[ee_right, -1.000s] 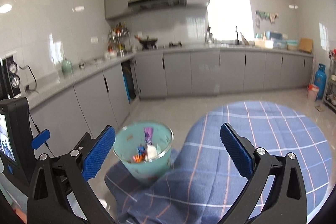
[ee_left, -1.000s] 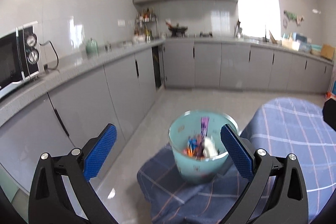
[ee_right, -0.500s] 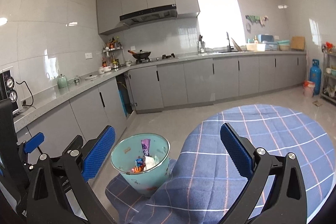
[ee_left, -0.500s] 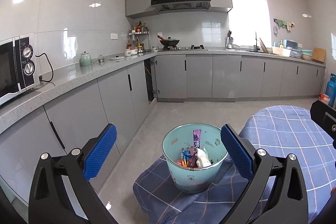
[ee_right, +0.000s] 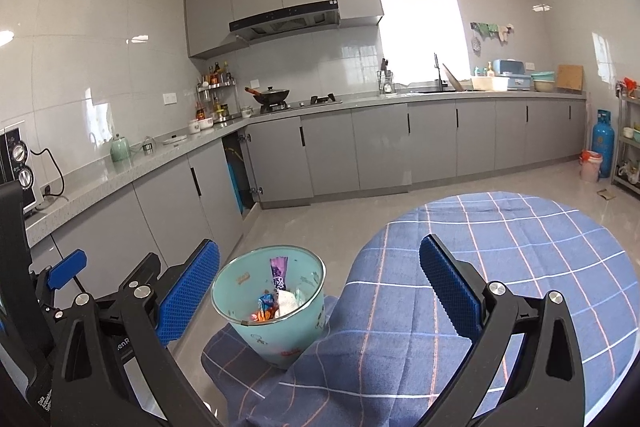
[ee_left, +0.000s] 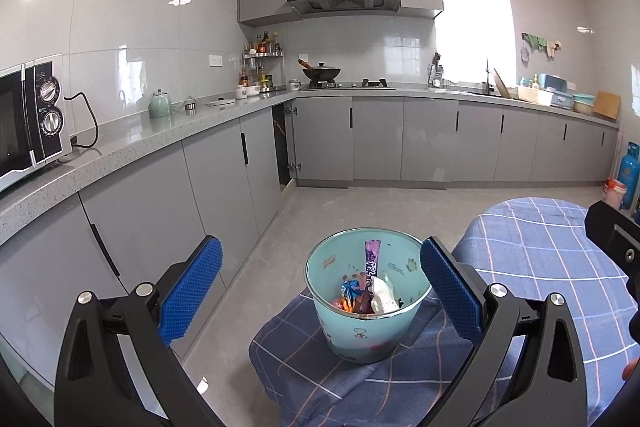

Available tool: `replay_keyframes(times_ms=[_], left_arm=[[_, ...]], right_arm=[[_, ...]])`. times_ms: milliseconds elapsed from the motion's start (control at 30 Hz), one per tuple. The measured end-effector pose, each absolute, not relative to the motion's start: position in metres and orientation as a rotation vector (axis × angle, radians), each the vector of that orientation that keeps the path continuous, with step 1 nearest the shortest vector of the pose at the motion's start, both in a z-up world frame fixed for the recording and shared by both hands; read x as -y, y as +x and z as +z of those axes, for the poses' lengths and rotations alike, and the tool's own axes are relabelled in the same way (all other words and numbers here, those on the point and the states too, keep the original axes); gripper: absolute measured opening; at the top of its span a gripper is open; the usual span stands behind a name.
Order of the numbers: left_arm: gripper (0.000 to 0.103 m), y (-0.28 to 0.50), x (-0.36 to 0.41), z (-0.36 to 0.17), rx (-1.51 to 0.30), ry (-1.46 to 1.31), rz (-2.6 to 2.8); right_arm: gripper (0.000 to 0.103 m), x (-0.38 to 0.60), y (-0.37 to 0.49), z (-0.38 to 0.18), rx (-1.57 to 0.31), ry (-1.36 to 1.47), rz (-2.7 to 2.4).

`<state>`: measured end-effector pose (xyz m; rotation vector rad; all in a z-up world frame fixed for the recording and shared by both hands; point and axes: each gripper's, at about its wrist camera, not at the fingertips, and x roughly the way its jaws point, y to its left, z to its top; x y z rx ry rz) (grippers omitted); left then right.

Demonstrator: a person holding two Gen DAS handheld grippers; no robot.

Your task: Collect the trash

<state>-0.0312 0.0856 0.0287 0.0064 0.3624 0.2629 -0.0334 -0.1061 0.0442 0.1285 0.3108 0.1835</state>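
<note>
A teal trash bin [ee_left: 366, 331] stands on a fold of blue plaid cloth beside a round table [ee_left: 540, 251]. It holds several wrappers, a purple one [ee_left: 371, 263] upright and a crumpled white paper [ee_left: 383, 297]. My left gripper [ee_left: 320, 287] is open and empty, raised in front of the bin. My right gripper [ee_right: 320, 287] is open and empty, to the right of the bin [ee_right: 276, 319], over the plaid table [ee_right: 500, 259]. The left gripper's body [ee_right: 64, 271] shows at the left edge of the right wrist view.
Grey kitchen cabinets [ee_left: 224, 183] and a stone counter run along the left and back walls. A microwave [ee_left: 28, 115] sits at the far left. A blue gas cylinder [ee_right: 603, 143] and a small bin [ee_right: 591, 165] stand at the far right. Tiled floor [ee_left: 360, 203] lies beyond the bin.
Both grippers have risen and tilted up, so the bin sits lower in each view and more ceiling shows. Both stay open and empty. The bin has not moved.
</note>
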Motion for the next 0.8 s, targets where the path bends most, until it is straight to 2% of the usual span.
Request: replay_keyframes(times_ms=[800], left_arm=[[0.097,-0.0276,-0.0855,0.0237,-0.380,0.007,0.259]], right_arm=[[0.098,0.1011,-0.0290,0.0438,-0.327,0.133,0.187]])
